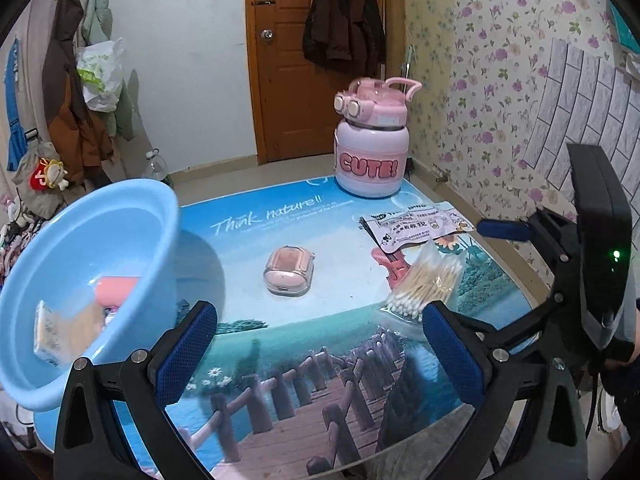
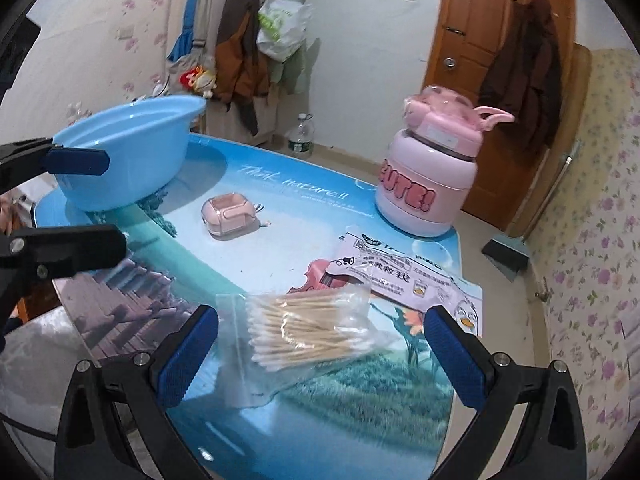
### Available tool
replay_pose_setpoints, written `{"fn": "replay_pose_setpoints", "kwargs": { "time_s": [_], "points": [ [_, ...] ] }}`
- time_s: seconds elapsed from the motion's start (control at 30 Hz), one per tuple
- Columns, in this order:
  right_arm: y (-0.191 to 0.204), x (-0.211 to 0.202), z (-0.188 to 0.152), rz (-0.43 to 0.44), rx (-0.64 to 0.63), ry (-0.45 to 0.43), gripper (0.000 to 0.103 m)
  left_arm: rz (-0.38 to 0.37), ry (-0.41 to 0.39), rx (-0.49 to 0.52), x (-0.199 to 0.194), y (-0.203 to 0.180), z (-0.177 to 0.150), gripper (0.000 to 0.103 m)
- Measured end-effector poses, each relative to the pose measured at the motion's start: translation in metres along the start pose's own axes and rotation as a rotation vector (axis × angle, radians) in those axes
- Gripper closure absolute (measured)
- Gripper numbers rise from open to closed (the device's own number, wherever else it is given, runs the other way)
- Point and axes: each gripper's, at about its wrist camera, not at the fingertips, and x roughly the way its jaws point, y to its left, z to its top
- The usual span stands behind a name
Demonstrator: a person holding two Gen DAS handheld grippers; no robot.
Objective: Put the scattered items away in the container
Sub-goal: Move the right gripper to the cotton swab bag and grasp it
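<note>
A light blue basin (image 1: 92, 240) (image 2: 128, 152) stands at the table's left and holds a pink item (image 1: 116, 290) and a small packet (image 1: 60, 332). A pink earbud case (image 1: 289, 274) (image 2: 229, 212) lies mid-table. A bag of cotton swabs (image 1: 430, 284) (image 2: 308, 332) and a printed white sachet (image 1: 416, 228) (image 2: 408, 276) lie at the right. My left gripper (image 1: 320, 344) is open and empty, above the table's near side, facing the case. My right gripper (image 2: 320, 356) is open and empty, its fingers either side of the swab bag.
A pink "CUTE!" bottle (image 1: 372, 140) (image 2: 432, 172) stands at the table's far right corner. The table (image 1: 280, 360) has a blue scenery cover. A door and hanging coats are behind. The right gripper's body (image 1: 592, 264) shows in the left wrist view.
</note>
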Motion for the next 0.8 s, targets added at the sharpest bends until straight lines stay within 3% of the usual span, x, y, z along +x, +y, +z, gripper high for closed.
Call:
{"fn": "replay_pose_setpoints", "kwargs": {
  "time_s": [0.6,0.7,0.8],
  "points": [
    [0.002,0.045,0.01,0.103,-0.126,0.095,0.0,-0.003,0.05,0.001,0.031,0.001,0.005,0.0],
    [0.006,0.048,0.009,0.12,-0.153,0.111,0.008,0.0,0.059,-0.003,0.034,0.003,0.004,0.0],
    [0.004,0.047,0.009,0.127,-0.144,0.109,0.008,0.004,0.058,-0.006,0.034,0.005,0.005,0.0]
  ]
}}
